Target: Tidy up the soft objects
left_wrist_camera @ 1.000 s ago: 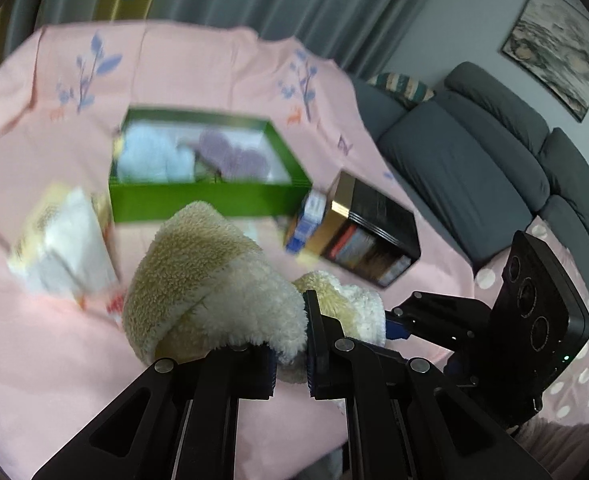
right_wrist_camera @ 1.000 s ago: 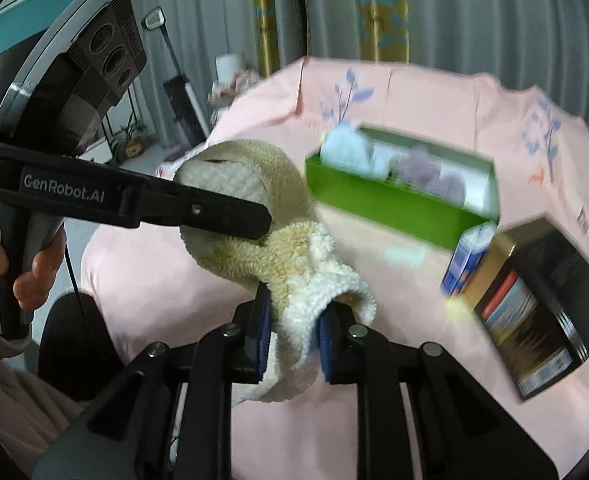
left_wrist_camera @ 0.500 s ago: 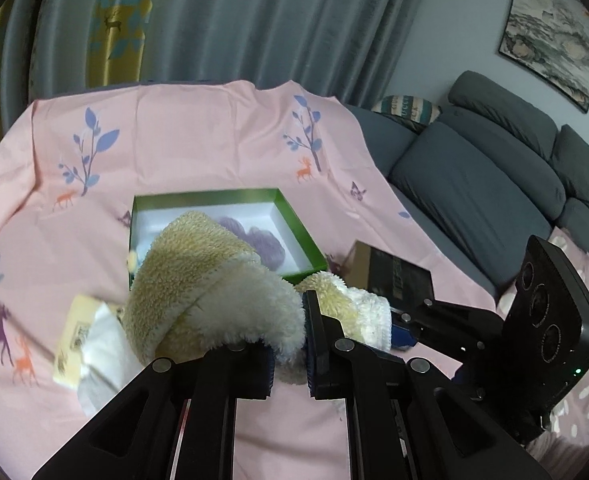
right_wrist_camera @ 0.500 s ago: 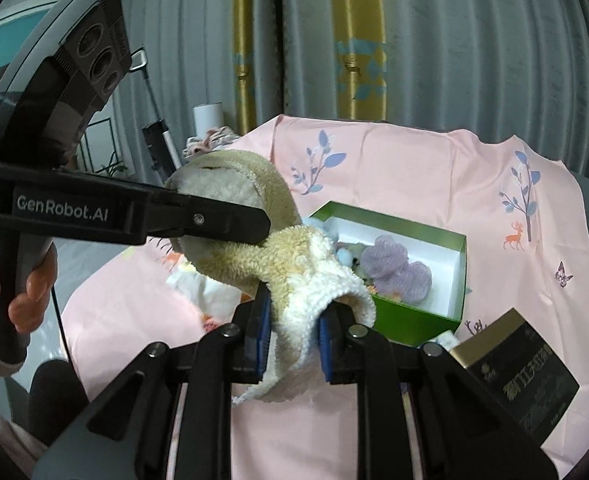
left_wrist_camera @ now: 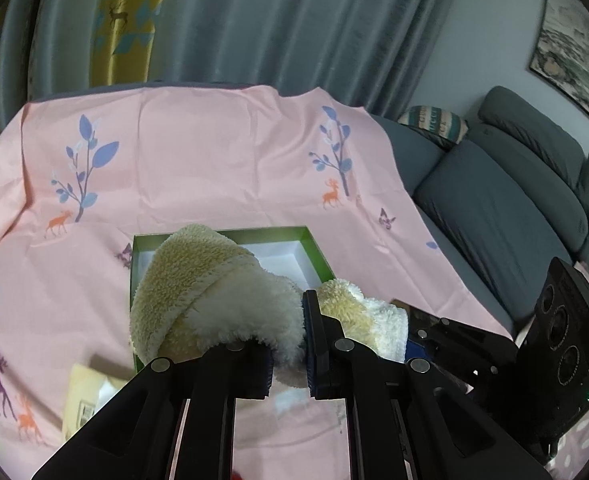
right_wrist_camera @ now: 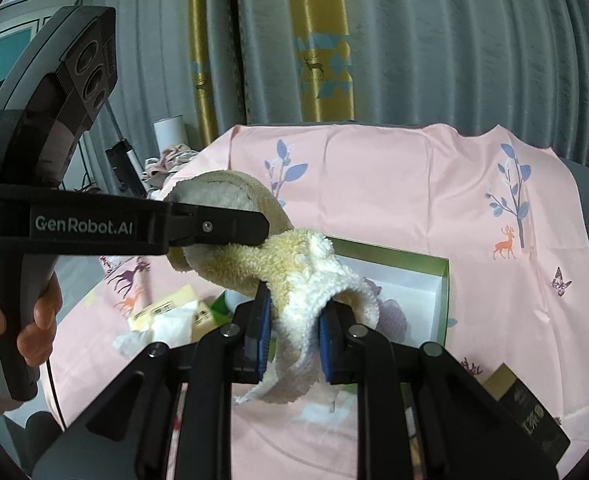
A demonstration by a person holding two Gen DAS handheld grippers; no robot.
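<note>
Fleecy cream-yellow rolled towel [left_wrist_camera: 214, 300] hangs over the open green cardboard box [right_wrist_camera: 440, 280], left gripper [left_wrist_camera: 286, 354] and right gripper [right_wrist_camera: 292, 334] both clamped on it. A lilac plush [right_wrist_camera: 394, 316] is boxed already; towel not in yet, so roughly midway.

A fluffy cream-and-tan towel [left_wrist_camera: 214, 296] hangs bunched and stretched in the air above an open green box [right_wrist_camera: 440, 292]. Inside the white-lined box lies a lilac plush piece [right_wrist_camera: 394, 316].
</note>
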